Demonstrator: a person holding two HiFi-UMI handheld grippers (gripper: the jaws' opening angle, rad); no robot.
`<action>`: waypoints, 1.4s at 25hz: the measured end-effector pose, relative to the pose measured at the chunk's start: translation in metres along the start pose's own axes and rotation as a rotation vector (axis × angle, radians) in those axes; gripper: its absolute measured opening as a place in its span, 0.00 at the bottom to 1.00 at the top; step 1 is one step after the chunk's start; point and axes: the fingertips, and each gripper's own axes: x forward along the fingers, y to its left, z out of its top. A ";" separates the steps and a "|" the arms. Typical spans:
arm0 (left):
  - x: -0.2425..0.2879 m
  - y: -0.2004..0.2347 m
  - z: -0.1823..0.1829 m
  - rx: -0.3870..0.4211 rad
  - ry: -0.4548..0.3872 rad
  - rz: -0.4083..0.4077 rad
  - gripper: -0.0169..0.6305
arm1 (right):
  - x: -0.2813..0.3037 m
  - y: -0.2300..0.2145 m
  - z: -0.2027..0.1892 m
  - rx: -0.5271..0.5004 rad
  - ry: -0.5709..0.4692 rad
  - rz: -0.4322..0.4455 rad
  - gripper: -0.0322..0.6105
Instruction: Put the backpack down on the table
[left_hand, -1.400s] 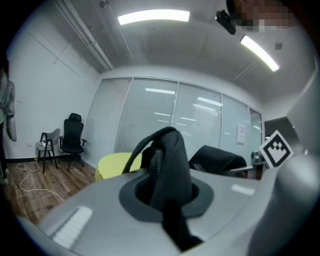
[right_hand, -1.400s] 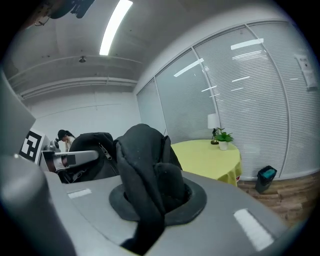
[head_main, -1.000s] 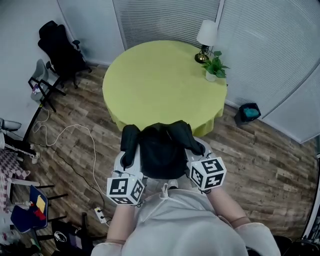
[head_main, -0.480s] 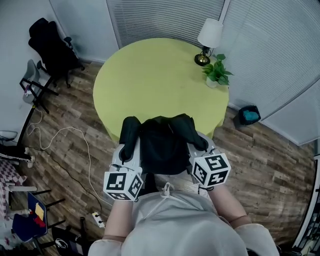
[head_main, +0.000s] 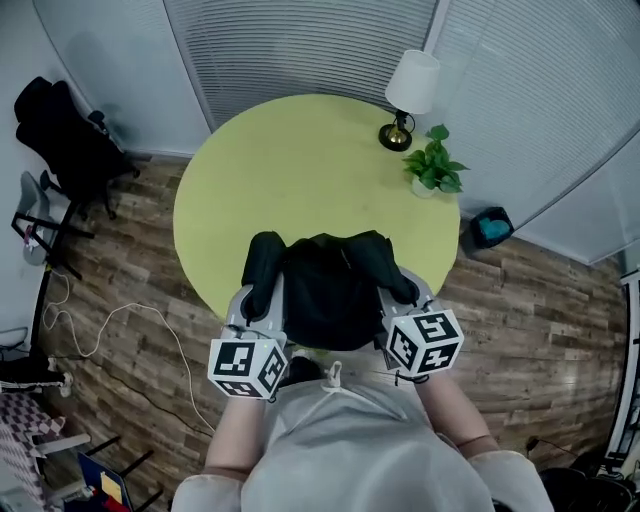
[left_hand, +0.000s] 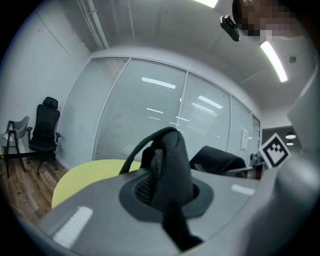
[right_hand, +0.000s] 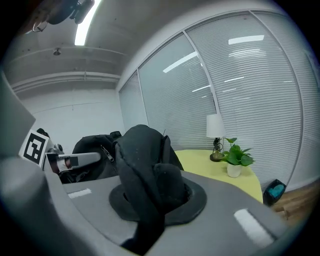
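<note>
**Backpack slung between both grippers at the near edge of the table**

Head view: the black backpack hangs between my left gripper and right gripper, overlapping the near rim of the yellow table. I judge it not yet resting there. It sags like soft cloth with some weight, so the padded straps are the sound places to hold. Left gripper view: the jaws are clamped on the left strap, a bite the head view hides under fabric. Right gripper view: the jaws are closed on a bunched fold of the right strap. Only here do the lamp and plant show from the side, standing well beyond the bag.
</note>
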 end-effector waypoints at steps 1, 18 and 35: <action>0.010 0.011 0.004 0.004 0.004 -0.015 0.06 | 0.012 0.001 0.004 0.006 -0.002 -0.015 0.11; 0.151 0.145 0.008 0.018 0.086 -0.104 0.06 | 0.191 -0.010 0.023 0.046 0.035 -0.130 0.11; 0.199 0.172 -0.032 0.011 0.149 -0.128 0.07 | 0.251 -0.041 -0.013 0.071 0.123 -0.156 0.11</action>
